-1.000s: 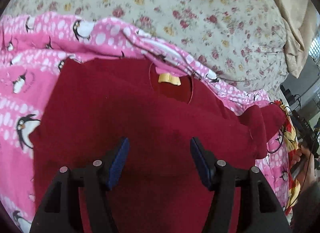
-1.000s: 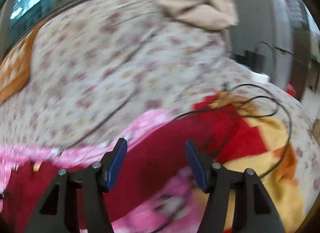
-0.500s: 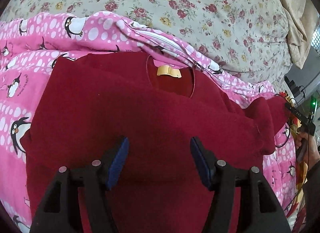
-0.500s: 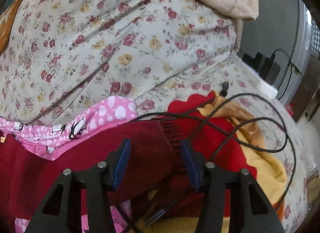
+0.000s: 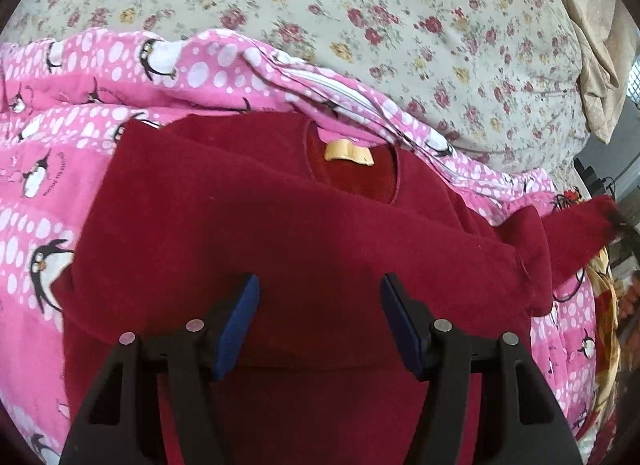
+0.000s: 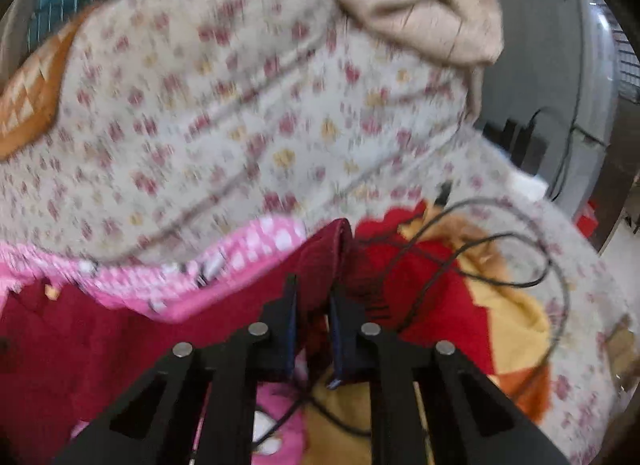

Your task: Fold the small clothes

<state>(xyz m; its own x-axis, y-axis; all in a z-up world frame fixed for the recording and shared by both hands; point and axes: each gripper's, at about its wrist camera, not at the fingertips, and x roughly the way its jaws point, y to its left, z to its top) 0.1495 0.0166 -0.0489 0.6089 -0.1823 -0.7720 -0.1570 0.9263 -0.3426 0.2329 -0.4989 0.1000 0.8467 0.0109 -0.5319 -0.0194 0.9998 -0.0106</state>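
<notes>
A dark red sweater point(image 5: 280, 233) with a yellow neck label point(image 5: 349, 154) lies spread on a pink penguin-print blanket point(image 5: 52, 169). My left gripper point(image 5: 318, 305) is open and empty, hovering over the sweater's body. The sweater's right sleeve point(image 5: 576, 237) stretches out to the far right in the left wrist view. My right gripper point(image 6: 314, 313) is shut on the cuff of that sleeve point(image 6: 326, 253) and lifts it off the bed. The right wrist view is blurred.
A floral quilt point(image 5: 400, 25) lies behind the blanket, with beige cloth point(image 6: 420, 5) on it. A black cable point(image 6: 512, 237) loops over a red and yellow blanket point(image 6: 460, 305) right of the sleeve. An orange cushion point(image 6: 28, 105) sits far left.
My right gripper has closed on the sleeve cuff and lifted it; before, it was open above the sleeve. The sleeve now stretches out to the right. My left gripper stays open over the sweater.
</notes>
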